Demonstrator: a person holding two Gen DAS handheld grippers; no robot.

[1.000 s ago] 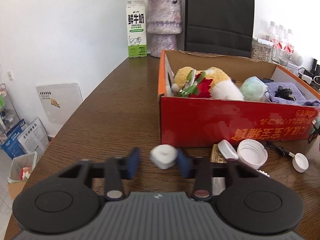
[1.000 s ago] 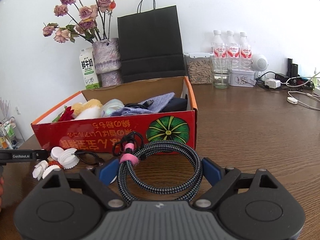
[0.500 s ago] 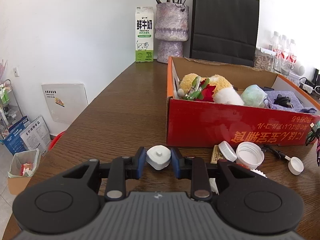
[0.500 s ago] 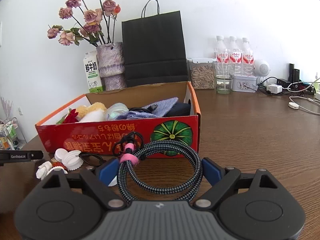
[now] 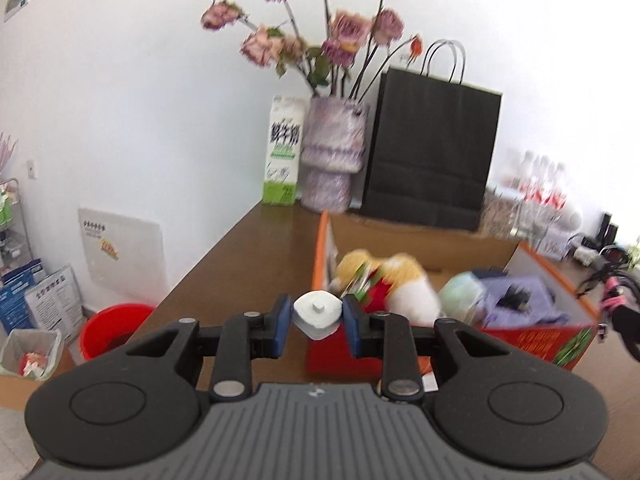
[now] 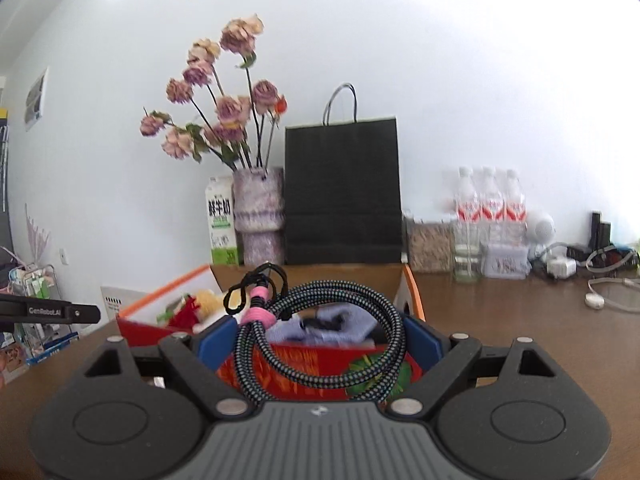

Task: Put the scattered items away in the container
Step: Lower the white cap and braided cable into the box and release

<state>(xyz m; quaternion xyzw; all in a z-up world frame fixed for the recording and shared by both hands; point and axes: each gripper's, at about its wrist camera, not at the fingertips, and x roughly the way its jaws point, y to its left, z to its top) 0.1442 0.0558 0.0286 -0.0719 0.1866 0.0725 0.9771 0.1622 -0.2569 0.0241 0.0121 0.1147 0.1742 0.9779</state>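
Note:
My left gripper (image 5: 317, 316) is shut on a small white cap (image 5: 318, 314) and holds it in the air, in front of the near left corner of the red cardboard box (image 5: 532, 338). The box holds a plush toy (image 5: 404, 284), a pale green ball (image 5: 460, 292) and a lilac cloth (image 5: 520, 300). My right gripper (image 6: 316, 338) is shut on a coiled braided cable (image 6: 320, 336) with a pink tie, raised in front of the box (image 6: 320, 364). The left gripper's finger (image 6: 52, 312) shows at the left of the right wrist view.
Behind the box stand a milk carton (image 5: 282, 152), a vase of dried roses (image 5: 334, 152) and a black paper bag (image 5: 430, 152). Water bottles (image 6: 488, 204), jars and chargers with cables (image 6: 600, 296) sit at the back right. A red bucket (image 5: 112, 328) is on the floor left.
My left gripper closed on the white cap and lifted it off the table toward the box. My right gripper rose with the cable, so the box now sits lower in view.

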